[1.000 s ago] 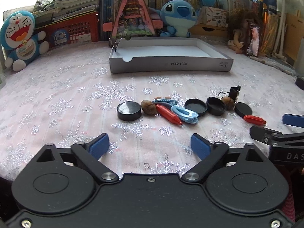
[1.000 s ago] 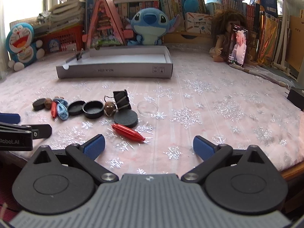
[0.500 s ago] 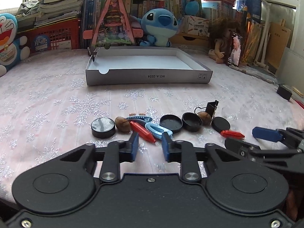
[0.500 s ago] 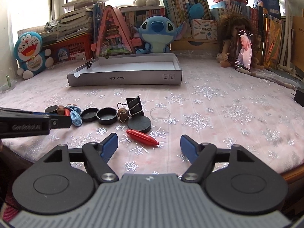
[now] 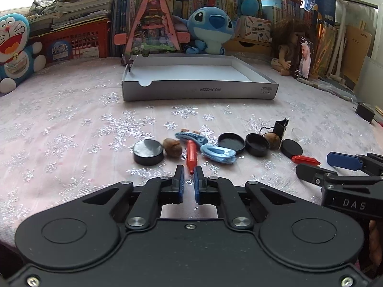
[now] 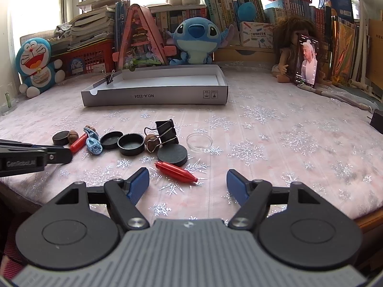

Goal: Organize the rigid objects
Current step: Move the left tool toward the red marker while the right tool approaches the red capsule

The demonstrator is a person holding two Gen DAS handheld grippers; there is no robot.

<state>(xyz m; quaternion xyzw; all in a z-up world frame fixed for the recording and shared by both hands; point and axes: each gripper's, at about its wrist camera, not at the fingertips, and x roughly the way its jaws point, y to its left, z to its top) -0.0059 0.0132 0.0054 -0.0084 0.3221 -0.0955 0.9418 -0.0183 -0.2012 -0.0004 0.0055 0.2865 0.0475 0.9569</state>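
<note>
A row of small items lies on the snowflake cloth: a black cap (image 5: 148, 151), a brown nut (image 5: 172, 147), a red pen (image 5: 191, 155), blue clips (image 5: 217, 153), two black lids (image 5: 257, 143) and a binder clip (image 5: 280, 126). My left gripper (image 5: 189, 169) is shut just short of the red pen's tip, and I see nothing pinched. My right gripper (image 6: 188, 184) stands open low over the cloth. A second red pen (image 6: 176, 171) lies ahead between its fingers, untouched. The white cardboard tray (image 5: 198, 91) sits farther back and holds nothing I can see.
A black disc (image 6: 172, 154) and a clear round lid (image 6: 199, 141) lie beyond the second pen. A small binder clip (image 6: 110, 77) grips the tray's left corner. Plush toys, books, a red basket and a doll line the back. The table edge curves at the right.
The left gripper's jaws have gone from wide open to shut. The right gripper's jaws have narrowed somewhat and stay open. No object has moved.
</note>
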